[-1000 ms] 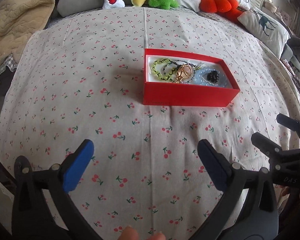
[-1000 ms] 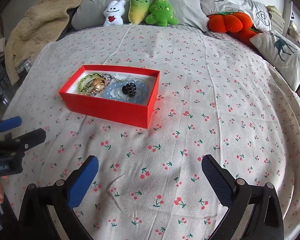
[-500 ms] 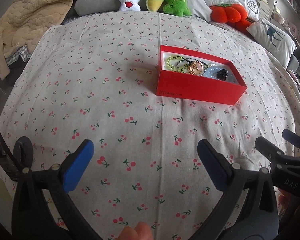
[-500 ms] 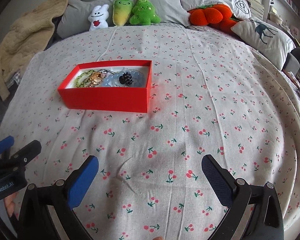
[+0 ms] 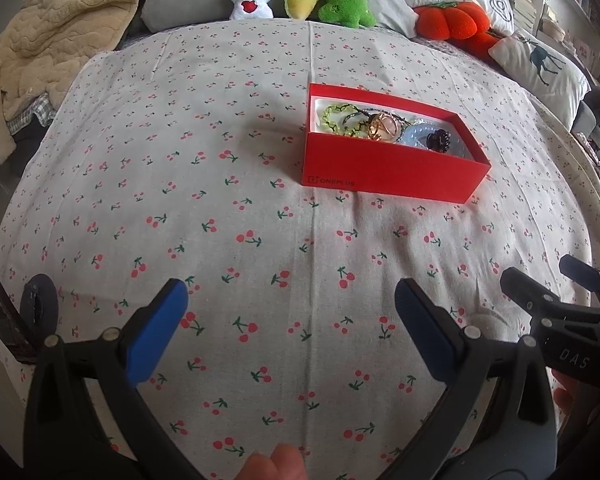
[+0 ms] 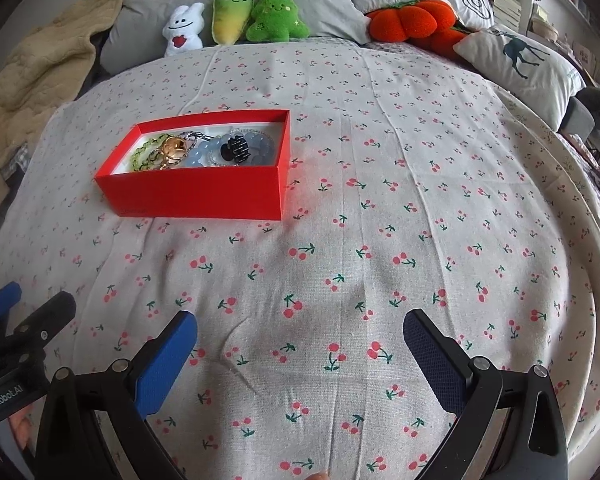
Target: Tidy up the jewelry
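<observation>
A red open box (image 5: 392,178) (image 6: 204,196) sits on the cherry-print bedspread. Inside lie a green bead bracelet (image 5: 334,118) (image 6: 142,156), a gold ring-like piece (image 5: 382,128) (image 6: 174,148), a pale blue bead bracelet (image 5: 414,138) (image 6: 198,156) and a black hair claw (image 5: 438,140) (image 6: 236,148). My left gripper (image 5: 290,320) is open and empty, well short of the box. My right gripper (image 6: 300,344) is open and empty, near the bed's front, right of the box. Each gripper shows at the edge of the other's view.
Plush toys (image 6: 236,12) and pillows (image 6: 512,56) line the head of the bed. A beige blanket (image 5: 56,36) is heaped at the back left. An orange plush pumpkin (image 5: 452,22) lies at the back right. The bed edge drops off at left and right.
Both grippers have drawn back from the box and away toward the bed's front; the box looks smaller and farther. Both stay open and empty.
</observation>
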`<state>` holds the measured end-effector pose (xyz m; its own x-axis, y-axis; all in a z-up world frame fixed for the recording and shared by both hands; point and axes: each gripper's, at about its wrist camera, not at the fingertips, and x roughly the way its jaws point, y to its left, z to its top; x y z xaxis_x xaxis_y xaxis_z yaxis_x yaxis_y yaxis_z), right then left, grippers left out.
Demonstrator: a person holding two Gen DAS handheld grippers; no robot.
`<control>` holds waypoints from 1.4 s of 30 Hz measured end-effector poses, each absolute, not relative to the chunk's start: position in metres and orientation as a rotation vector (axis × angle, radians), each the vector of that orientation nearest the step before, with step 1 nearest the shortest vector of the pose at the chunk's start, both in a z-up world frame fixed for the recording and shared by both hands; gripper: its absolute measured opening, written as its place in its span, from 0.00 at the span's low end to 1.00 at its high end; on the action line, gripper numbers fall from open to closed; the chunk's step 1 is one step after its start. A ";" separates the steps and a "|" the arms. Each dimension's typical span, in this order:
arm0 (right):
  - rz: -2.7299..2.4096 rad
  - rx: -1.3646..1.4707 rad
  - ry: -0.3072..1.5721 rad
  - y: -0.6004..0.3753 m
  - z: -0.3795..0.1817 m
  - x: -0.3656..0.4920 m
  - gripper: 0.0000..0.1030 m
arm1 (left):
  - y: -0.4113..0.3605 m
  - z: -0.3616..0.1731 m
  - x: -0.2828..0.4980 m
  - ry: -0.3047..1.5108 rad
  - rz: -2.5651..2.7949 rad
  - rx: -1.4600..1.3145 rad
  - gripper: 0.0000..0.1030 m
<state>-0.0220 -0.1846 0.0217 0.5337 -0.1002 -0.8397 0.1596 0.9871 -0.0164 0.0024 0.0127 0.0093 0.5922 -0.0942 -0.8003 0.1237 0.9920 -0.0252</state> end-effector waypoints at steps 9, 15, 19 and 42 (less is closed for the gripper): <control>-0.157 0.063 0.998 -0.186 0.021 -0.023 1.00 | 0.013 0.009 0.001 0.924 -0.118 0.041 1.00; -0.155 0.061 0.994 -0.186 0.021 -0.024 1.00 | 0.012 0.009 0.001 0.920 -0.119 0.049 1.00; -0.156 0.057 0.996 -0.185 0.020 -0.024 1.00 | 0.013 0.008 0.001 0.922 -0.115 0.050 1.00; -0.160 0.041 0.988 -0.184 0.021 -0.026 1.00 | 0.013 0.009 -0.001 0.906 -0.072 0.084 1.00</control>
